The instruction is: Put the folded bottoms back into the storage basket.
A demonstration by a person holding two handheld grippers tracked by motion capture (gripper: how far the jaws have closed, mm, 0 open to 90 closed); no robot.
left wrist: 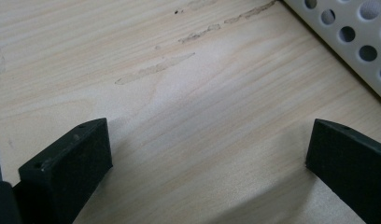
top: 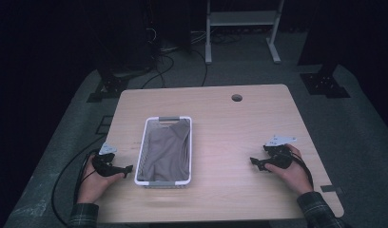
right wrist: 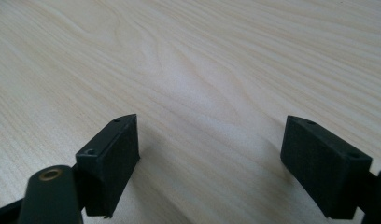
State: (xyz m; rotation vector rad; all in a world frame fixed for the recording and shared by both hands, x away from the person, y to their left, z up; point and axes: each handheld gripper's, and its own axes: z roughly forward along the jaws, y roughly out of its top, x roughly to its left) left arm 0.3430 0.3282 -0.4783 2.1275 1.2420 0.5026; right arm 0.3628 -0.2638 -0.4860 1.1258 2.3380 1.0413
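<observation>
Two tongs rest on a pale wooden desk [top: 230, 142], both released and gripping nothing. Left tongs [top: 128, 168] sit just beside a white perforated basket [top: 140, 151] holding a folded grey cloth [top: 167, 149], jaws pointing at its wall. Right tongs [top: 255, 163] lie well apart, over bare wood.

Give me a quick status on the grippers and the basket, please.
Left gripper open beside basket. Right gripper open, empty. Grey cloth in basket.

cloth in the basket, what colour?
Grey-brown cloth, plain, in the white basket; high view shows it best.
</observation>
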